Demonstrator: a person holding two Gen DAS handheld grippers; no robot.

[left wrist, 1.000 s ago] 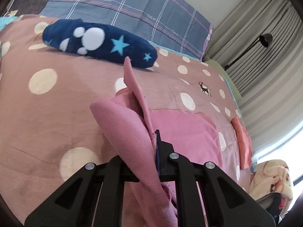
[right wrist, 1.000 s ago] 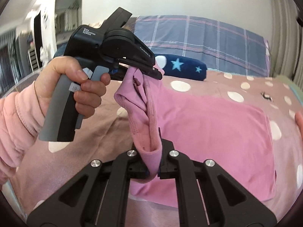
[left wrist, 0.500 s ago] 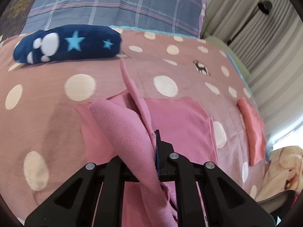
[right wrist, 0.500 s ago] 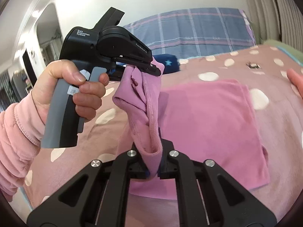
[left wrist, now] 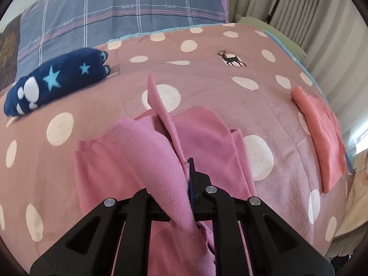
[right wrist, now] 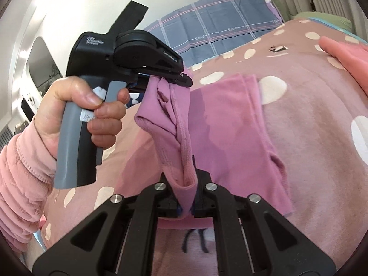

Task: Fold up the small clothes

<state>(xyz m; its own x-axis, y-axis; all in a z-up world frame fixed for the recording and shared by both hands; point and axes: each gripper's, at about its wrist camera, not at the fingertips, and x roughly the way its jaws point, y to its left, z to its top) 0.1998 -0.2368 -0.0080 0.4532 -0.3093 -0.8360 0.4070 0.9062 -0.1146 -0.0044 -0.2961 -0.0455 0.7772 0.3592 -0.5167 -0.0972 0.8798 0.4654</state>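
Note:
A small pink garment point(left wrist: 207, 138) lies partly on the dotted blanket, one edge lifted off it. My left gripper point(left wrist: 187, 179) is shut on that raised edge, the cloth bunched between its fingers. In the right wrist view the same pink garment point(right wrist: 230, 119) spreads over the bed. My right gripper point(right wrist: 187, 197) is shut on another part of the lifted edge. The cloth runs taut from it up to the left gripper point(right wrist: 181, 80), which a hand point(right wrist: 92, 105) in a pink sleeve holds above the bed.
A pink blanket with cream dots point(left wrist: 207, 80) covers the bed. A navy starred bundle point(left wrist: 57, 80) lies at the back left, a salmon folded cloth point(left wrist: 322, 133) near the right edge. A checked blue pillow point(left wrist: 126, 11) and curtains point(left wrist: 287, 7) stand behind.
Both grippers have swung across the bed with the garment's edge still held. The starred bundle has slid leftward in the left view, and the salmon cloth has come further into sight.

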